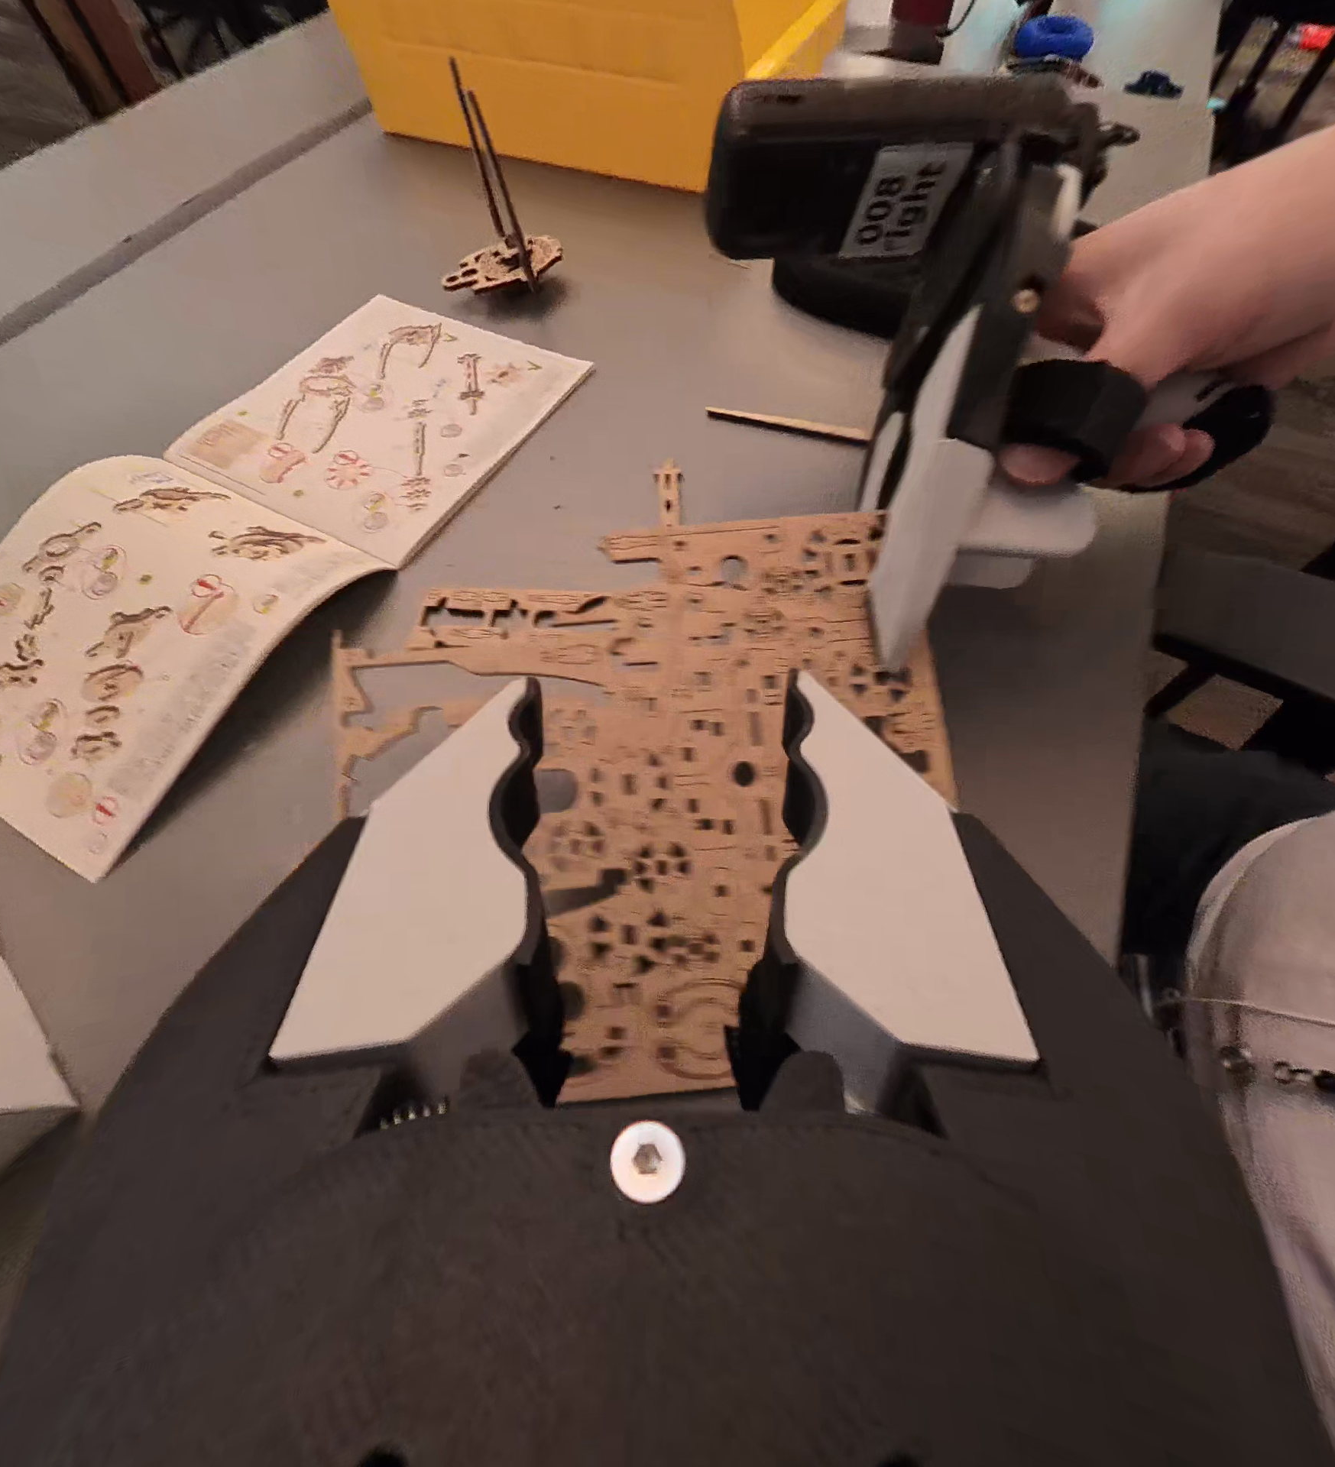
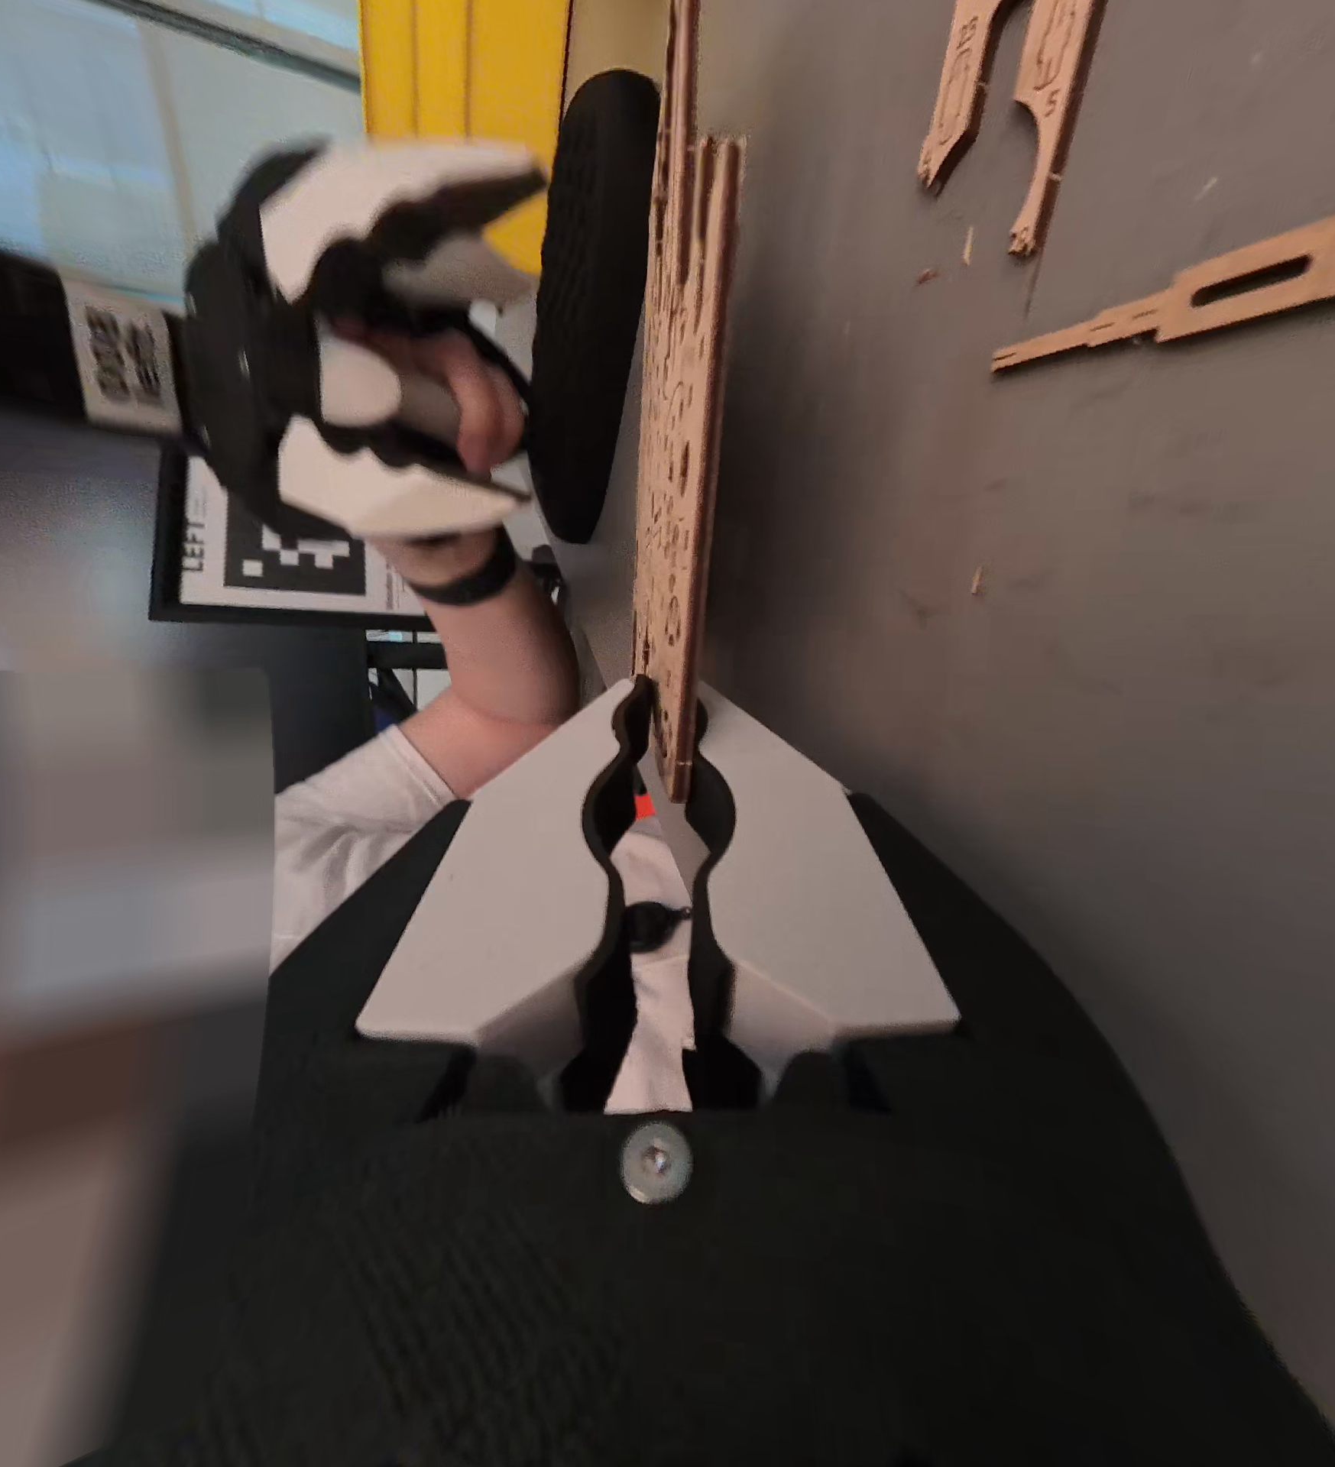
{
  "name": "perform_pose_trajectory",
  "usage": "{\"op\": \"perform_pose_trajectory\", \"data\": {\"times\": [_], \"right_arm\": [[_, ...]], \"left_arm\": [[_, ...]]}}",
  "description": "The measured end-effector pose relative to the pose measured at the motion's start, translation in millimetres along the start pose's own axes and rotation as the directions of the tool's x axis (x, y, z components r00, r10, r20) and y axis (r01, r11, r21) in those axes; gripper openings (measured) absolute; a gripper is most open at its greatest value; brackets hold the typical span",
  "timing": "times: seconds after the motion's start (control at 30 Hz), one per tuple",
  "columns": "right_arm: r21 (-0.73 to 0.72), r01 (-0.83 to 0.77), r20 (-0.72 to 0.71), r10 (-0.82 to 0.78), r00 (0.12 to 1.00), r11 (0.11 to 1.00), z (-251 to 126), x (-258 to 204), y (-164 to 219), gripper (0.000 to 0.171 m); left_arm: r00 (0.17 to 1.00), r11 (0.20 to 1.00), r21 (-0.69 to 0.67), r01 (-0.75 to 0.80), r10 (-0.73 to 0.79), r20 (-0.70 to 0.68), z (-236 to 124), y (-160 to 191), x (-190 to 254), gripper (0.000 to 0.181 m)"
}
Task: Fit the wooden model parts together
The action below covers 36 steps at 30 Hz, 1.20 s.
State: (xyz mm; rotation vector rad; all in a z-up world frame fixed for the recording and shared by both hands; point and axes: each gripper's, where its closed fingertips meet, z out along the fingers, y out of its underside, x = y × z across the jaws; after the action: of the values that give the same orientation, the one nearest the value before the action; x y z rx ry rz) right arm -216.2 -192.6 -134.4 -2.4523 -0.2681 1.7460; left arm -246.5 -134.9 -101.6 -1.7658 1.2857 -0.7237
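A flat wooden sheet (image 1: 688, 714) with many cut-out holes lies on the grey table (image 1: 648, 333). My left gripper (image 1: 660, 706) is open and empty, hovering over the sheet's middle. My right gripper (image 1: 898, 655) comes down from the upper right and is shut on the sheet's right edge. In the right wrist view the sheet (image 2: 684, 437) shows edge-on, with its near end pinched between my right gripper's (image 2: 668, 702) tips. My left gripper (image 2: 525, 341) shows blurred beyond it, open. A small part-built wooden model (image 1: 501, 262) with two upright sticks stands farther back.
An open instruction booklet (image 1: 211, 571) lies left of the sheet. A yellow box (image 1: 569, 71) stands at the back. A thin wooden stick (image 1: 783, 425) lies near the right gripper. Loose wooden parts (image 2: 1204, 302) lie on the table (image 2: 1045, 714). The person's leg (image 1: 1299, 1032) is at the right.
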Motion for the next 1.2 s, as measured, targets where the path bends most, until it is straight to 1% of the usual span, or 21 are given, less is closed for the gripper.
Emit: {"op": "perform_pose_trajectory", "data": {"times": [0.03,0.1,0.2,0.27,0.33,0.4,0.47,0.57,0.7,0.77,0.83,0.9,0.97,1.03,1.07,1.1,1.17,1.2], "right_arm": [[-0.012,0.012,-0.001,-0.012,1.000,1.000,-3,1,0,0.004],[-0.044,0.039,-0.001,-0.039,0.999,0.998,-7,1,1,0.004],[-0.075,0.099,-0.013,-0.100,0.995,0.992,-12,1,2,0.005],[-0.087,0.128,-0.011,-0.130,0.991,0.988,-13,-1,2,0.005],[-0.105,0.156,-0.022,-0.159,0.987,0.982,-15,-1,1,0.006],[-0.113,0.184,-0.021,-0.188,0.982,0.976,-16,-3,0,0.005],[-0.124,0.228,-0.020,-0.232,0.972,0.966,-17,-6,0,0.006],[-0.149,0.295,-0.028,-0.302,0.953,0.944,-19,-9,0,0.006],[-0.173,0.382,-0.034,-0.393,0.919,0.908,-20,-12,0,0.007],[-0.182,0.419,-0.031,-0.431,0.902,0.889,-21,-15,1,0.008],[-0.189,0.445,-0.040,-0.459,0.887,0.876,-22,-14,1,0.008],[-0.173,0.436,-0.060,-0.452,0.890,0.883,-22,-11,-1,0.010],[-0.120,0.388,-0.086,-0.399,0.913,0.914,-21,-6,-5,0.013],[-0.068,0.312,-0.081,-0.317,0.945,0.948,-18,-4,-5,0.021],[-0.046,0.275,-0.069,-0.277,0.958,0.960,-16,-4,-4,0.020],[-0.028,0.247,-0.065,-0.249,0.966,0.969,-15,-3,-4,0.016],[-0.011,0.247,-0.061,-0.248,0.967,0.969,-12,-2,-4,0.009],[-0.008,0.255,-0.062,-0.255,0.965,0.967,-12,-3,-5,0.009]], "left_arm": [[1.000,1.000,-0.019,0.005,-0.005,-0.026,3,-2,-8,0.063],[0.995,0.999,-0.032,0.029,-0.032,-0.094,8,-9,-16,0.065],[0.963,0.995,-0.021,0.094,-0.096,-0.253,15,-28,-6,0.064],[0.945,0.993,-0.061,0.100,-0.114,-0.305,20,-35,-3,0.063],[0.944,0.989,-0.140,0.056,-0.098,-0.314,26,-34,-6,0.062],[0.955,0.974,-0.223,-0.021,-0.046,-0.293,33,-28,-14,0.060],[0.943,0.946,-0.312,-0.083,-0.027,-0.332,34,-17,-16,0.057],[0.899,0.923,-0.377,-0.083,-0.094,-0.427,35,-15,-8,0.055],[0.801,0.884,-0.462,-0.075,-0.223,-0.555,29,-17,9,0.045],[0.768,0.862,-0.503,-0.069,-0.276,-0.578,28,-15,13,0.043],[0.746,0.846,-0.530,-0.061,-0.314,-0.587,29,-12,16,0.029],[0.748,0.843,-0.536,-0.047,-0.326,-0.578,33,-10,15,0.020],[0.758,0.843,-0.537,-0.035,-0.328,-0.564,35,-9,12,0.019],[0.773,0.844,-0.536,-0.028,-0.322,-0.547,35,-7,10,0.019],[0.776,0.842,-0.538,-0.018,-0.328,-0.538,35,-7,9,0.019],[0.778,0.841,-0.540,-0.005,-0.337,-0.531,35,-7,9,0.019],[0.783,0.836,-0.549,0.005,-0.344,-0.518,35,-5,8,0.018],[0.787,0.833,-0.553,0.000,-0.341,-0.514,34,-3,7,0.018]]}}
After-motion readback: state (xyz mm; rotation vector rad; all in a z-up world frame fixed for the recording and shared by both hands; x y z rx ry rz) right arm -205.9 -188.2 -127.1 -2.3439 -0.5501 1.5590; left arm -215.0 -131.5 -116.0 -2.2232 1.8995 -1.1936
